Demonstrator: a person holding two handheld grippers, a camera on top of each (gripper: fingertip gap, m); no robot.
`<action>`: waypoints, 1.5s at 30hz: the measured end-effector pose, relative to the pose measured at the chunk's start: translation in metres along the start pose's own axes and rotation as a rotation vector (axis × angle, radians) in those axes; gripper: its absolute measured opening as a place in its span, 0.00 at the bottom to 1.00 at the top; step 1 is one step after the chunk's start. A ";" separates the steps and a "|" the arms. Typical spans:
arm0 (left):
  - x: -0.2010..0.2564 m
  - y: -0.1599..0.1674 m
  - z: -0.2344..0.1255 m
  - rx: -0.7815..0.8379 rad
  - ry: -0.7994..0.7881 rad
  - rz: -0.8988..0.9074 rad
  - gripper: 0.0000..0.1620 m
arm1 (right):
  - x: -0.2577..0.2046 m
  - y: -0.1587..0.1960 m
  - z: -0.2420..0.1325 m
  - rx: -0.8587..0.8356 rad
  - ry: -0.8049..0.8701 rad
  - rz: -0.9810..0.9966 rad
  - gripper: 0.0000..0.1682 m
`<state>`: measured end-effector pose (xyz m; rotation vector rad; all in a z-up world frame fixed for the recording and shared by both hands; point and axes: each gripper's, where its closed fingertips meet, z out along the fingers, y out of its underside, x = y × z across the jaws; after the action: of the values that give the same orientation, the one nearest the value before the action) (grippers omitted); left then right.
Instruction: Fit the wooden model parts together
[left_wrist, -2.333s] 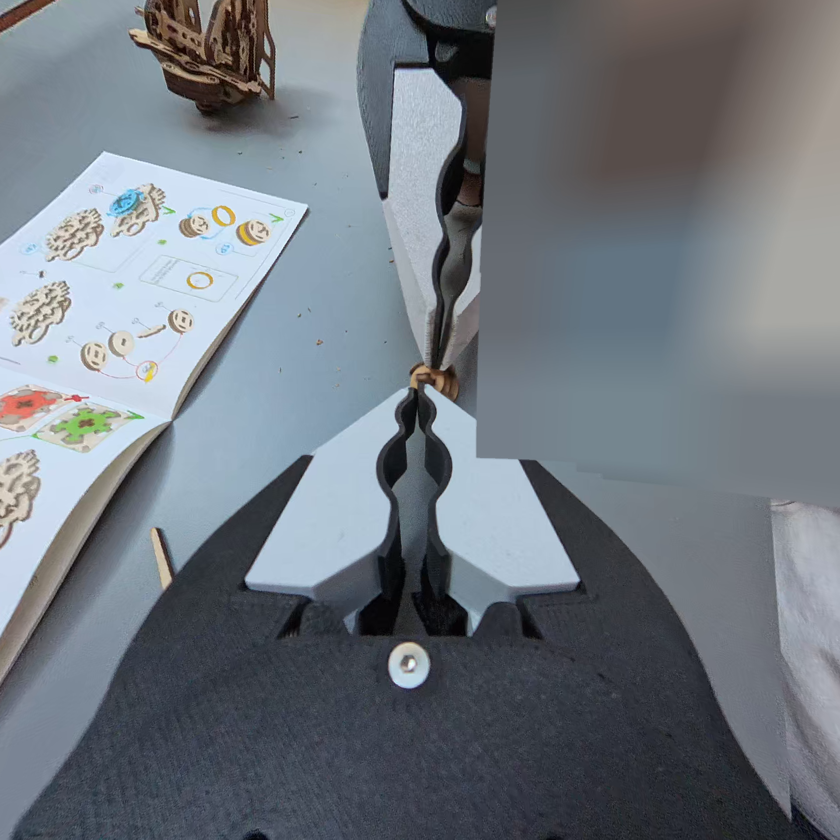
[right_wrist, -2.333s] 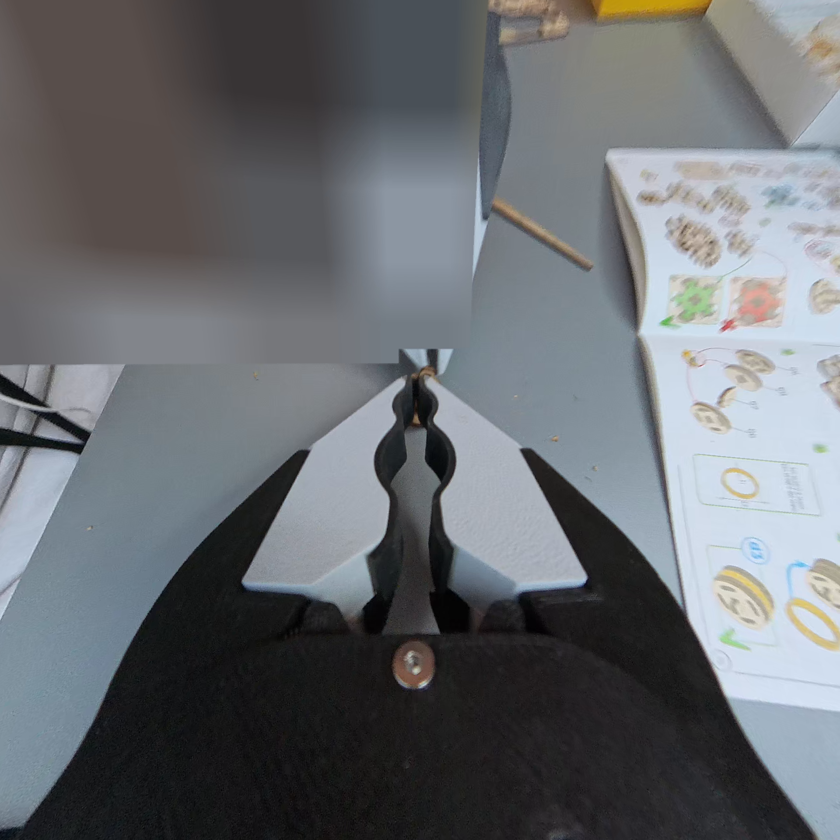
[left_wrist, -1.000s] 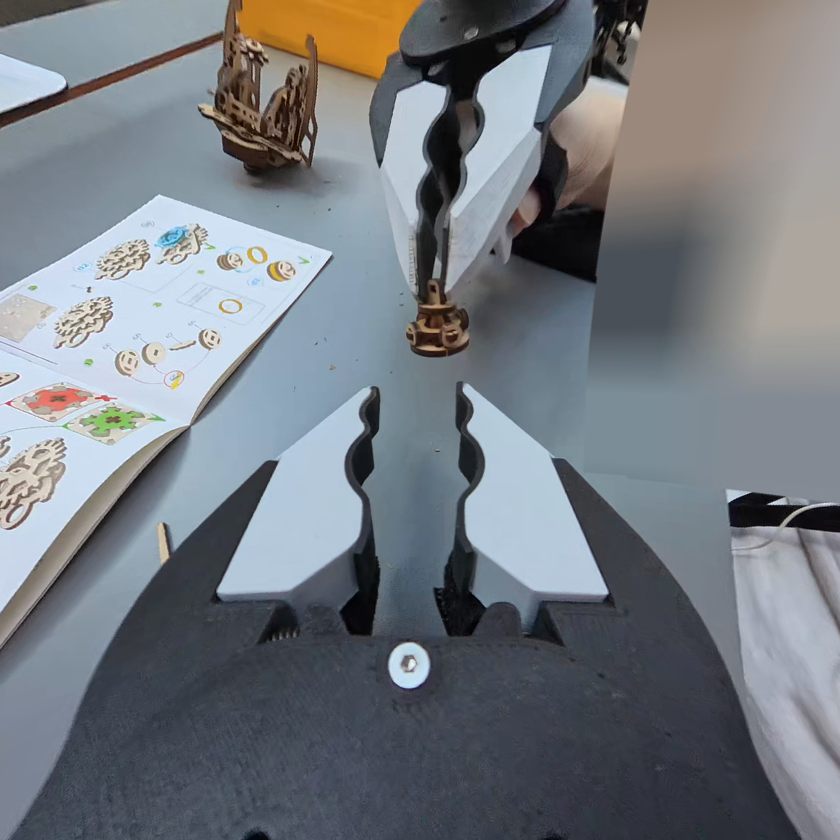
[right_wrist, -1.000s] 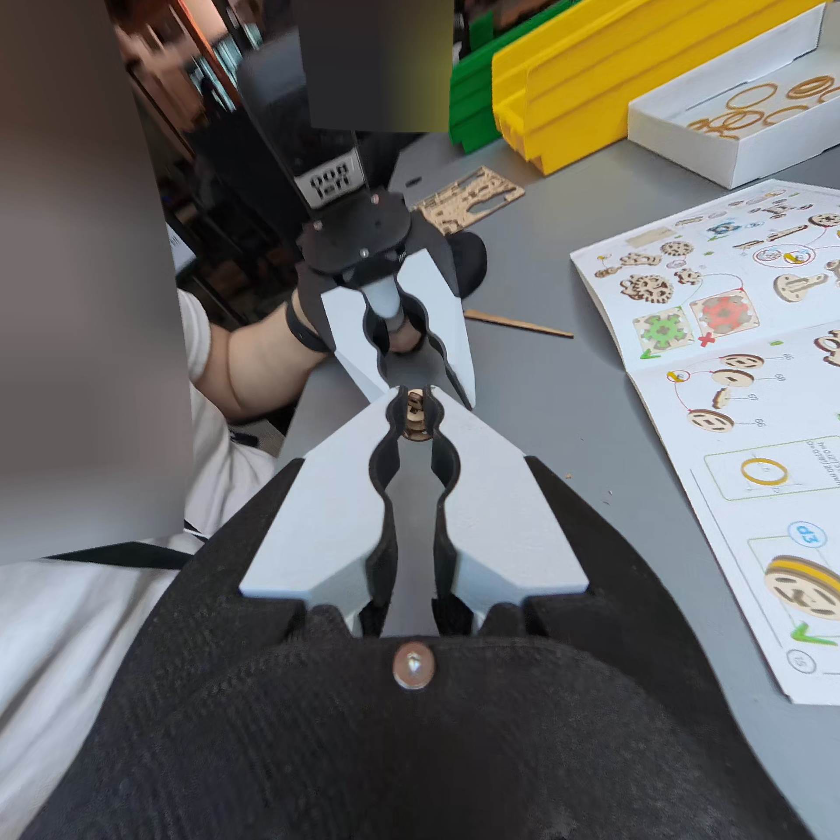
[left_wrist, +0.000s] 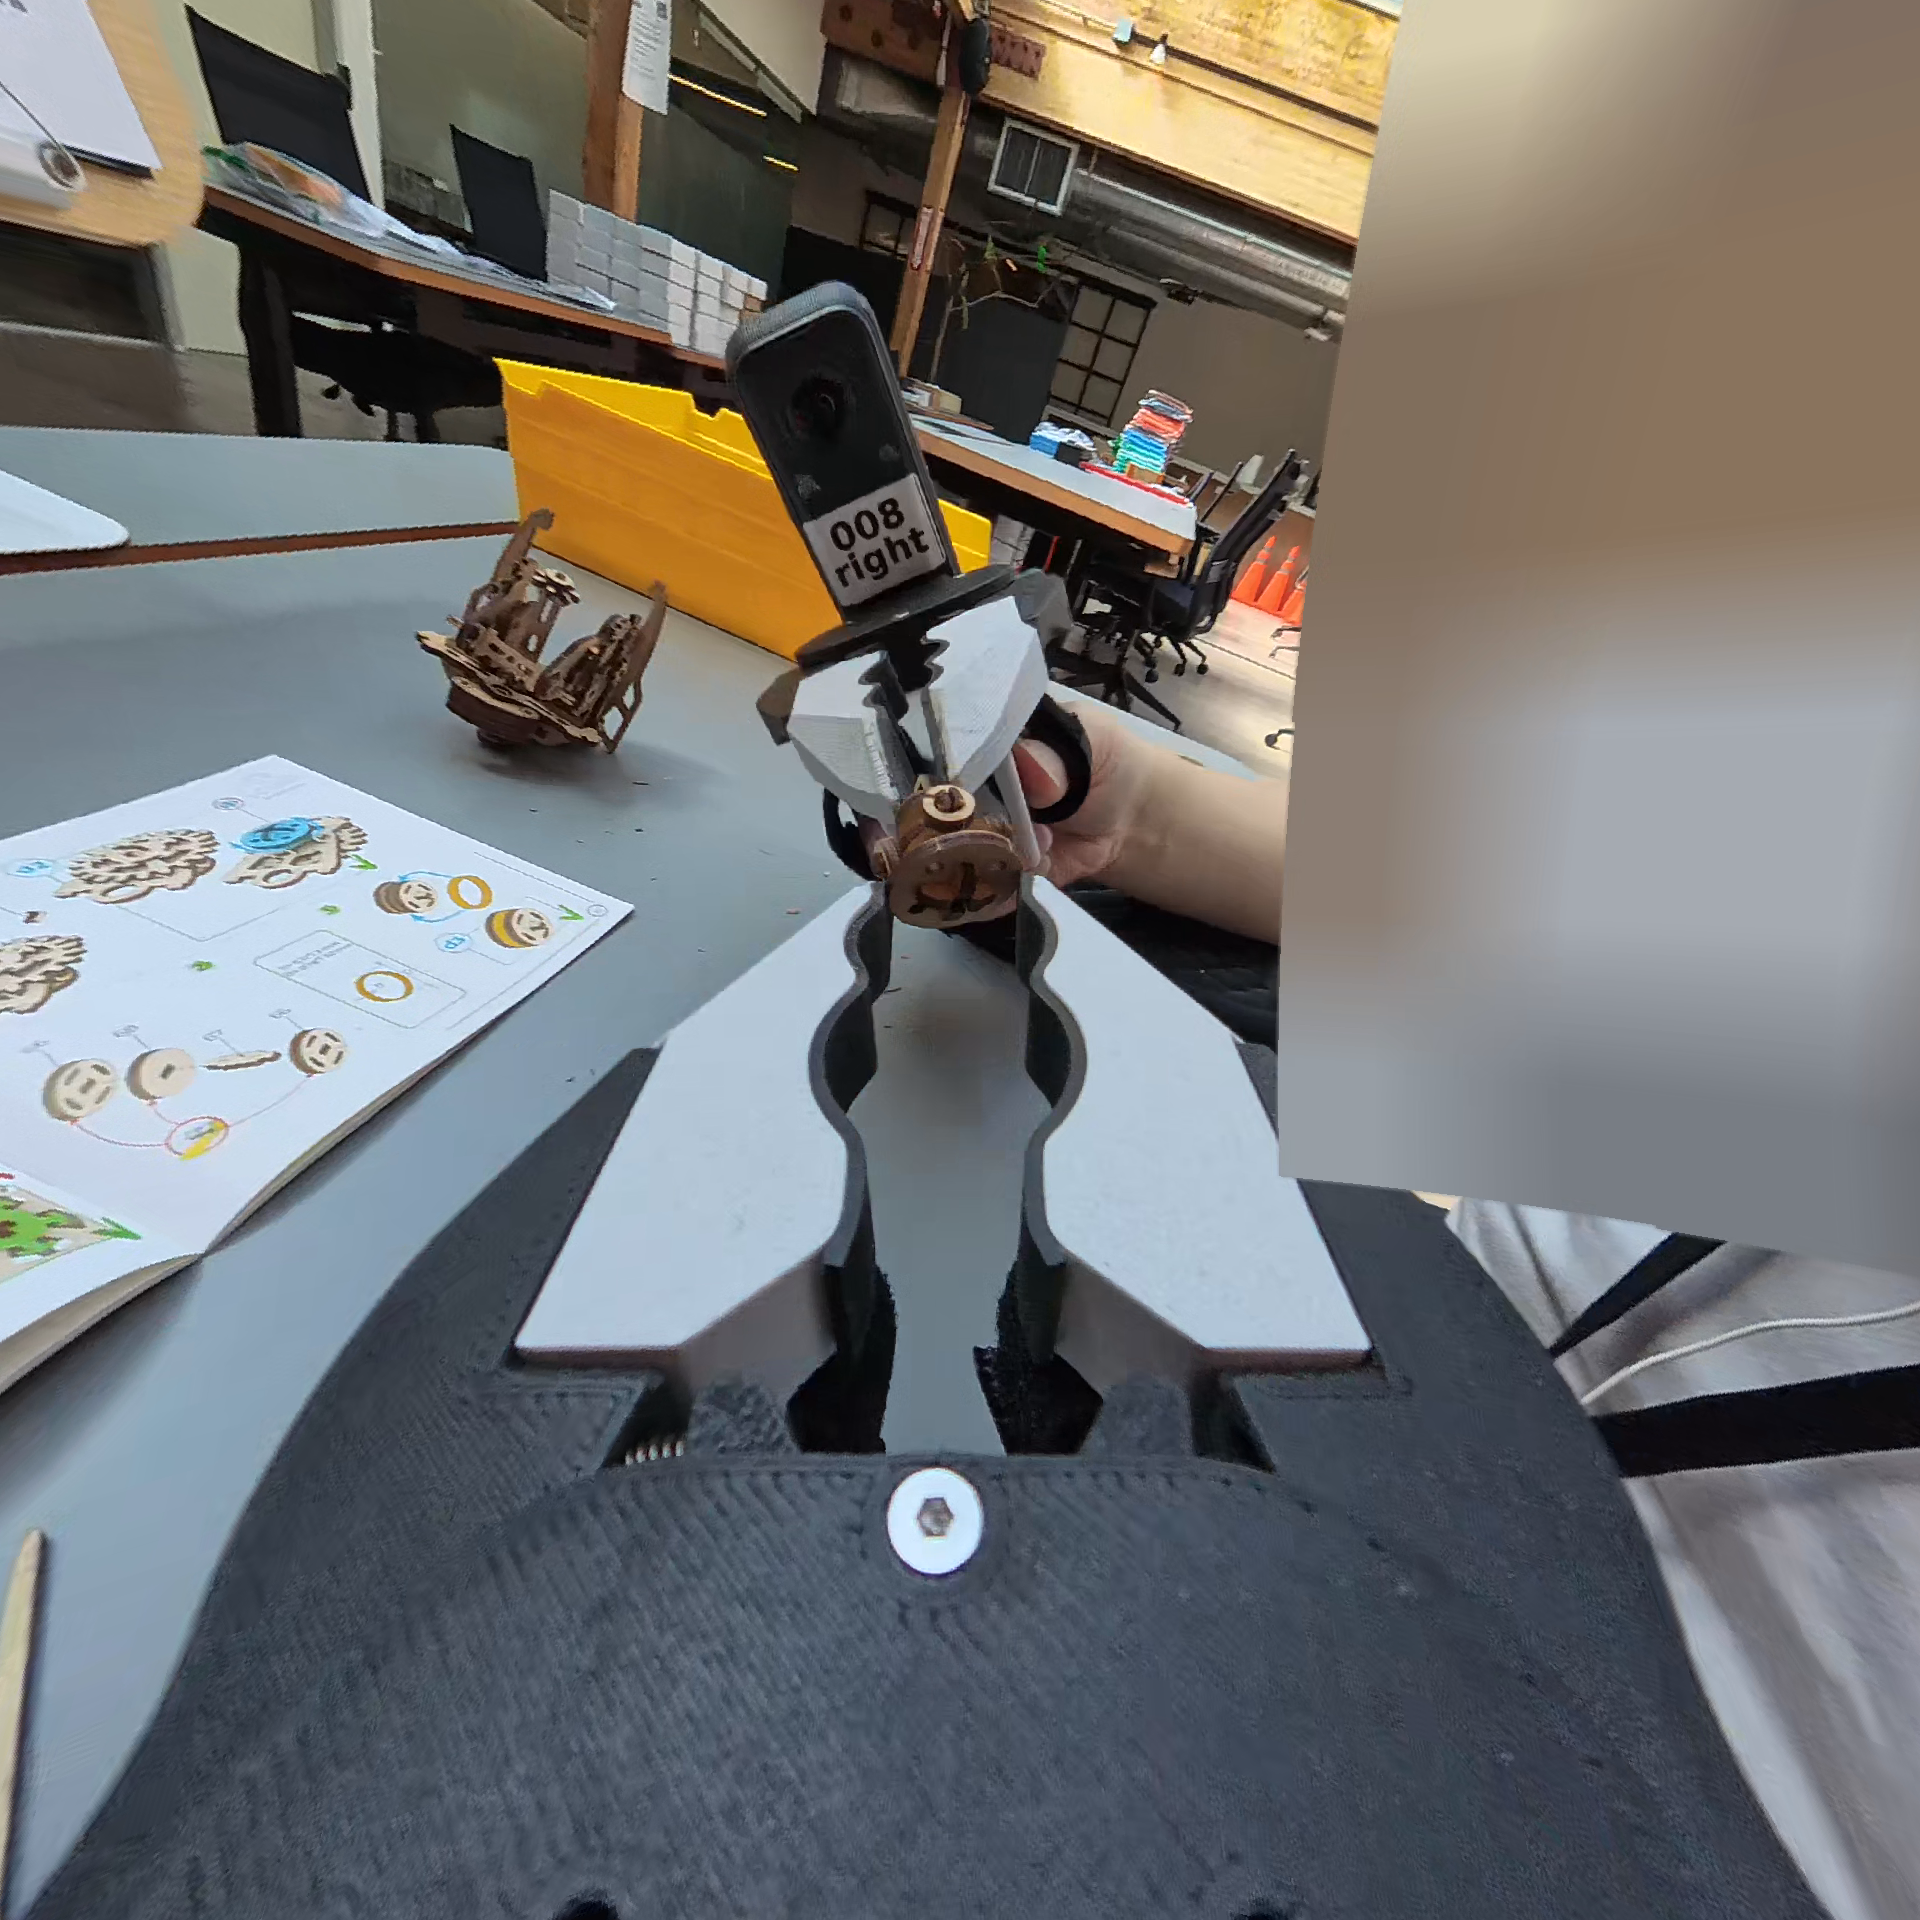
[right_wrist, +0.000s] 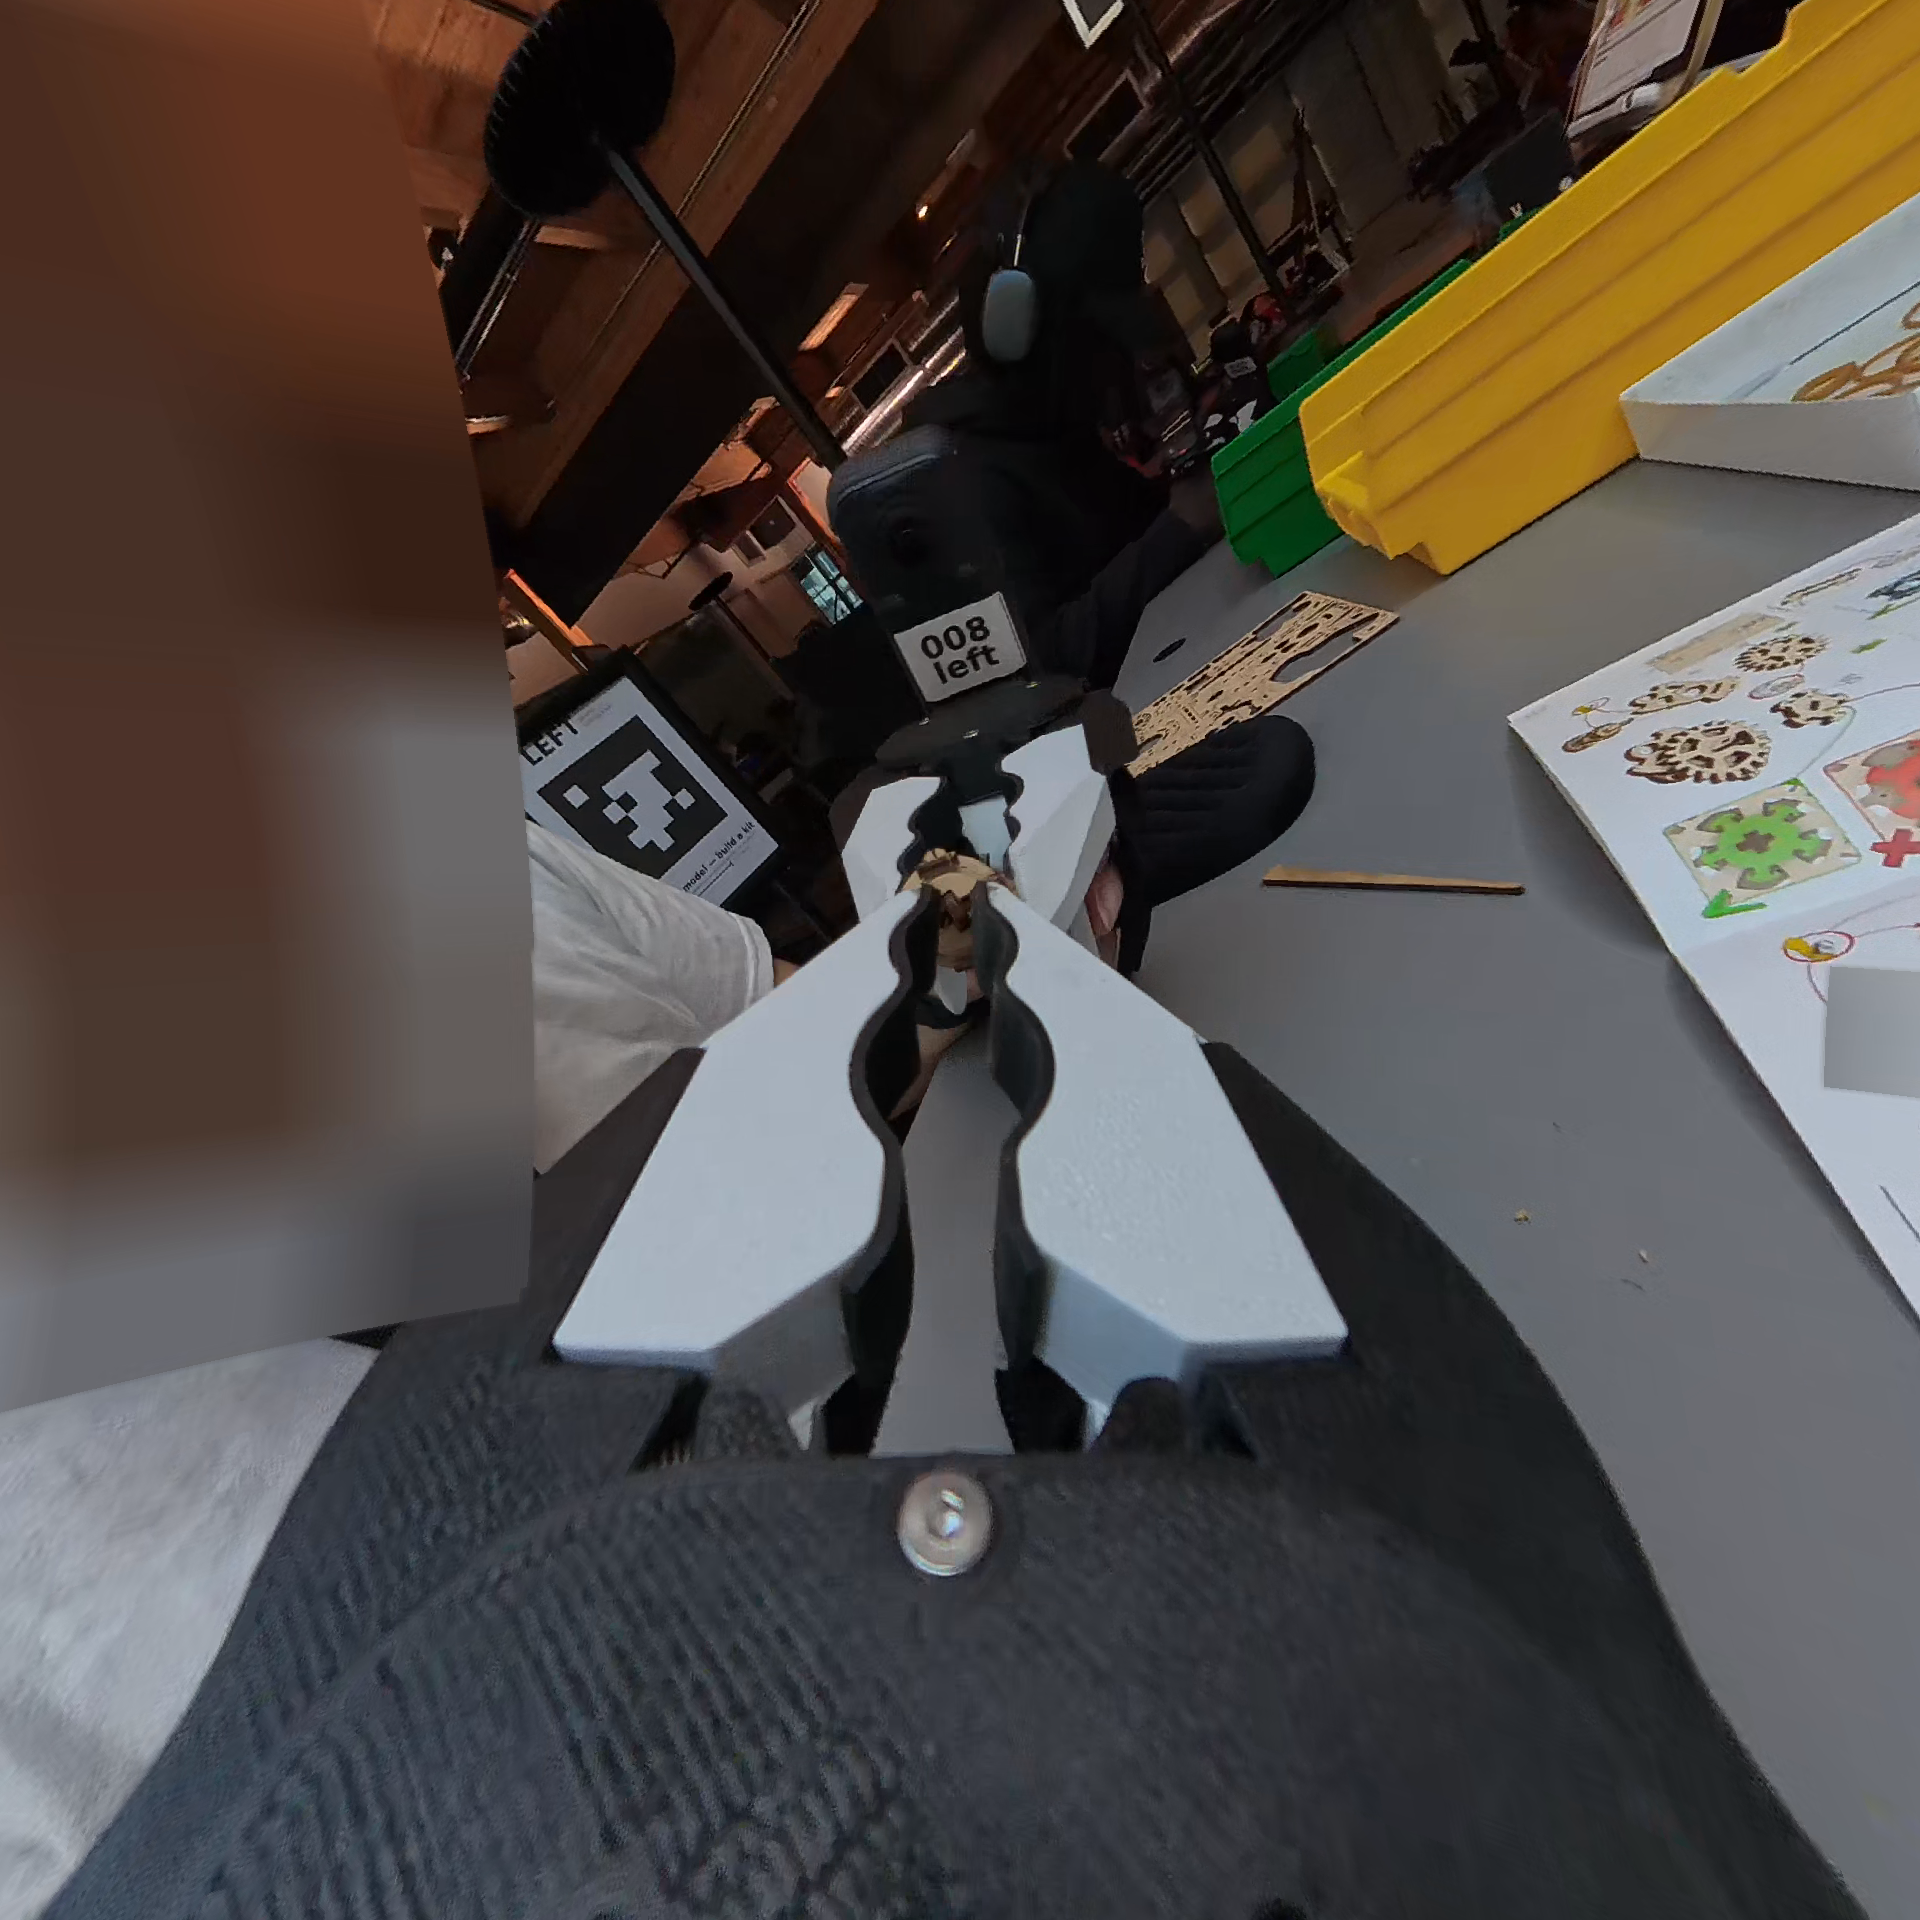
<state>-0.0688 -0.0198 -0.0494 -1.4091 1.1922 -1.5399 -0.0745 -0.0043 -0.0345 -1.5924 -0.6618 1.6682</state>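
- Your right gripper (right_wrist: 951, 914) is clamped on the small wooden wheel assembly (left_wrist: 948, 862), a round laser-cut plywood disc stack with a peg through its hub, held in the air above the grey table (left_wrist: 312, 665).
- Your left gripper (left_wrist: 951, 914) has its jaws parted, its smooth pale-grey fingers (left_wrist: 748, 1132) on either side of that disc; you cannot tell whether they touch it.
- Both grippers have ribbed black printed bodies and wavy black inner pads.
- One open instruction booklet (left_wrist: 239, 987) of glossy white paper lies to your left.
- One finished dark-wood model (left_wrist: 540, 665) stands beyond it.
- One thin wooden stick (right_wrist: 1392, 883) and one cut-out plywood sheet (right_wrist: 1257, 665) lie flat on the table.
- One yellow plastic bin (right_wrist: 1558, 312) sits beside one green bin (right_wrist: 1278, 488).
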 end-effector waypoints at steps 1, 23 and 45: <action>0.003 0.001 -0.001 0.000 0.041 -0.033 0.13 | -0.002 0.002 0.000 -0.019 0.004 -0.040 0.03; 0.026 0.025 -0.001 -0.132 0.192 0.021 0.13 | -0.015 0.038 -0.004 -0.351 0.096 -0.574 0.04; 0.026 0.032 -0.001 -0.170 0.187 0.025 0.14 | -0.020 0.041 -0.001 -0.391 0.113 -0.621 0.01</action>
<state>-0.0758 -0.0540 -0.0714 -1.3749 1.4775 -1.6122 -0.0805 -0.0449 -0.0548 -1.5057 -1.3240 1.0239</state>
